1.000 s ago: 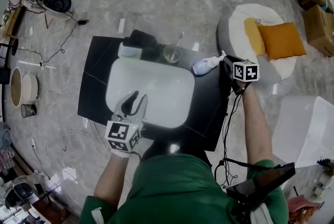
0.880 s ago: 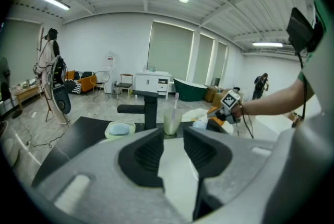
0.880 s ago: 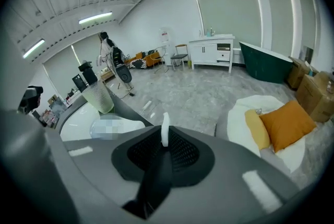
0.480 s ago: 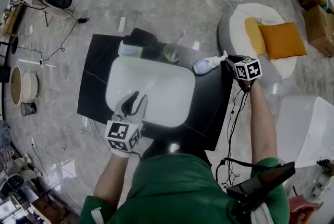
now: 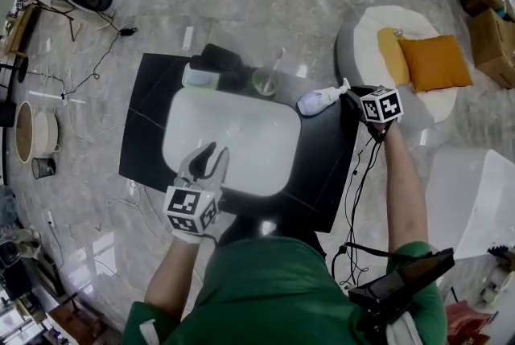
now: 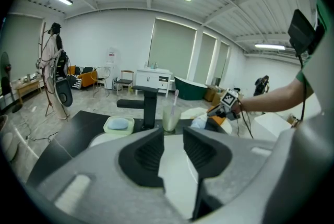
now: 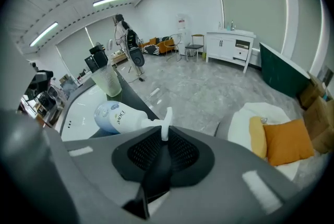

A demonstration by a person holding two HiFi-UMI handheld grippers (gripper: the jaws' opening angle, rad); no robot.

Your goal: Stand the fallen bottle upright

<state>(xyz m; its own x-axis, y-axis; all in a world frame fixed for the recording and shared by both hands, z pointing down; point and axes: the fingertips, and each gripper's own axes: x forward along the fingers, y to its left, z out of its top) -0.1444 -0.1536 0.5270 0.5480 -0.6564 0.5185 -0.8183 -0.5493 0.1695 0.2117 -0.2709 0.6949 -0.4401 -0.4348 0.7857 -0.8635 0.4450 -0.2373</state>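
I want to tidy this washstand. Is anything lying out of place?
Yes. The white pump bottle lies on its side on the black counter, beside the basin, instead of standing. The right gripper is shut on its pump.

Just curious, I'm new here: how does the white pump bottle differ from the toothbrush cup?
The bottle lies on its side; the cup stands upright. The bottle is opaque white with a pump; the cup is translucent and holds a toothbrush. Both sit on the black counter.
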